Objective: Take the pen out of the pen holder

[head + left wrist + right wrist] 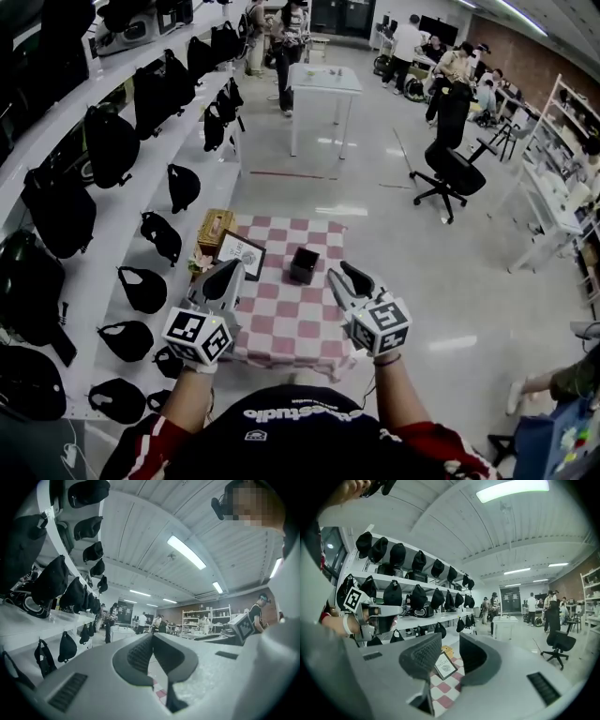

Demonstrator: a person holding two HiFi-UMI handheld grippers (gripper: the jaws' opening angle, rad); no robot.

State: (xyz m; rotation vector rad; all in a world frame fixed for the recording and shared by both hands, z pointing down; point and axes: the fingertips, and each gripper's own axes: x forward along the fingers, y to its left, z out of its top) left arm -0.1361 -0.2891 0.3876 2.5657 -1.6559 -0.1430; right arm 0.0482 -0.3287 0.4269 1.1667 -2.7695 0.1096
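Two grippers sit short of the pen holder [304, 265] on the checkered surface [300, 323]: left gripper [229, 270] jaws together, right gripper [345, 274] jaws apart, empty; pen too small to make out. Right should drop over holder's mouth, pinch high, lift straight.

White shelves [131, 230] along the left side carry rows of black bags [111, 145]. The floor [450, 281] is pale and glossy. Farther back stands a white table [325, 80], with a black office chair [452, 173] to its right. Long strip lights [186, 552] run across the white ceiling [140, 527].
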